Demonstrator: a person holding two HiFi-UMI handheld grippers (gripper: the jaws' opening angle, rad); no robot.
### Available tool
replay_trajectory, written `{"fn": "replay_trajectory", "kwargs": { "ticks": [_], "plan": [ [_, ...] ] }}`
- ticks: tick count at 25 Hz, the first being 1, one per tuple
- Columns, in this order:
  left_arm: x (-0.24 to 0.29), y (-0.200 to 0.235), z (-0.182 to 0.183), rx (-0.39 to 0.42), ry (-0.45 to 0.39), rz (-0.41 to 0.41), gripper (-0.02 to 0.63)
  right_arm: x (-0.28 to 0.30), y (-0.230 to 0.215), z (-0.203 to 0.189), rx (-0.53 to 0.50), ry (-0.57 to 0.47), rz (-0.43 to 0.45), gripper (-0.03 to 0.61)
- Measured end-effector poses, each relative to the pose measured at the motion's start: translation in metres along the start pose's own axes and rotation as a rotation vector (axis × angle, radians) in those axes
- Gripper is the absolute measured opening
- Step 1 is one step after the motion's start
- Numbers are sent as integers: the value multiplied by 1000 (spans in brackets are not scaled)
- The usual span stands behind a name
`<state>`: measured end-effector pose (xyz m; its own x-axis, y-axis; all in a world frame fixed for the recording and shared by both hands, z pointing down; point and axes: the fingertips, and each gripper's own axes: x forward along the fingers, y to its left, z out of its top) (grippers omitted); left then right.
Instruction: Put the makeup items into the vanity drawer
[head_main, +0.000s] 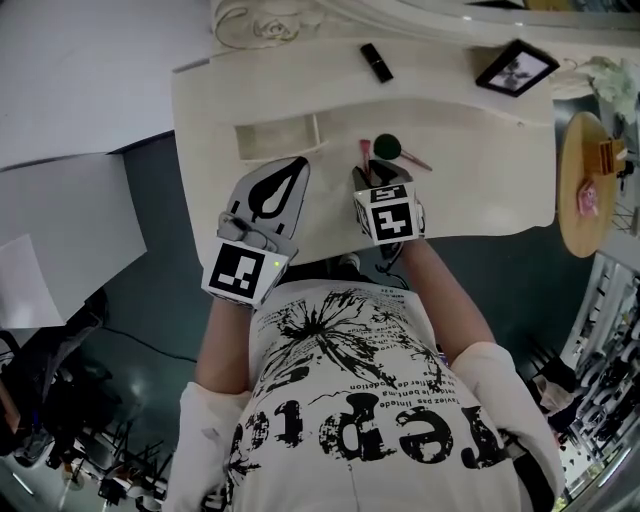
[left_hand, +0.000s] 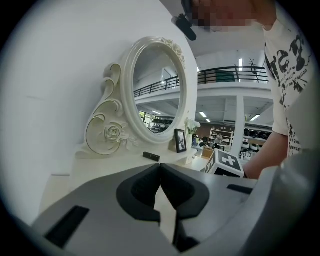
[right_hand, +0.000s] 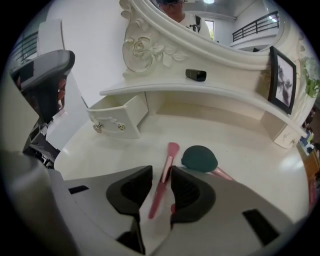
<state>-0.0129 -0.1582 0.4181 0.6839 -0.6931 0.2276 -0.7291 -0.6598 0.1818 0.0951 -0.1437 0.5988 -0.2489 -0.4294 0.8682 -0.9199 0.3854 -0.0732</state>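
**Item 1. Your right gripper (right_hand: 161, 172).** The jaws are a narrow gap apart and lowered to the vanity top (right_hand: 240, 130). The pink brush (right_hand: 162, 182) lies flat on the top between them, bristle end pointing away from you. The right pad sits against or just beside the handle. A slim gap shows between the handle and the left pad, so the brush is not pinched.

**Item 2. Your left gripper (left_hand: 160, 165).** The tips are pressed together with nothing between them. It is held to the left of the right gripper, over the front part of the vanity top. You cannot tell whether it touches the surface.

**Item 3. Green sponge (right_hand: 199, 158).** It is just beyond the right jaw and beside the brush head. It rests over a second pink handle (right_hand: 222, 174), hiding that item's head, and the jaw cuts off its near end.

**Item 4. Drawer (right_hand: 120, 120).** It is pulled open at the left, well apart from the brush. The right gripper view shows only its front.

**Item 5. Rear shelf.** A black tube (right_hand: 195, 75) lies on it, too small to read any marking. A picture frame (right_hand: 282, 80) stands at the right. The mirror (right_hand: 225, 25) is behind them, cut off at the top.
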Motion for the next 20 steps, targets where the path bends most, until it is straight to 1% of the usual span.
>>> {"fn": "replay_trajectory", "kwargs": {
  "ticks": [1,3,4,7,10,13,15,18,20],
  "plan": [
    [-1,0,-3,-1,13,0,14,0,-1,-1,2,5,-4,123],
    [-6,1,-13,3,60,-3,14,0,0,-2,12,15,-1,71],
    [-7,2,-15,4,71,-1,14,0,1,-2,14,19,1,61],
    [-11,1,-10,17,56,3,14,-6,1,0,10,15,4,61],
    [-16,2,-2,29,36,12,14,-20,0,14,1,-24,-1,61],
    [-23,1,5,37,23,23,14,-35,0,30,-31,-67,-2,61],
    [-29,2,11,42,11,33,14,-45,4,43,-70,-92,22,61],
    [-38,2,23,49,-14,47,14,-61,17,64,-138,-123,90,61],
    [-45,5,30,55,-32,67,14,-70,29,79,-203,-137,139,61]
  ]
}}
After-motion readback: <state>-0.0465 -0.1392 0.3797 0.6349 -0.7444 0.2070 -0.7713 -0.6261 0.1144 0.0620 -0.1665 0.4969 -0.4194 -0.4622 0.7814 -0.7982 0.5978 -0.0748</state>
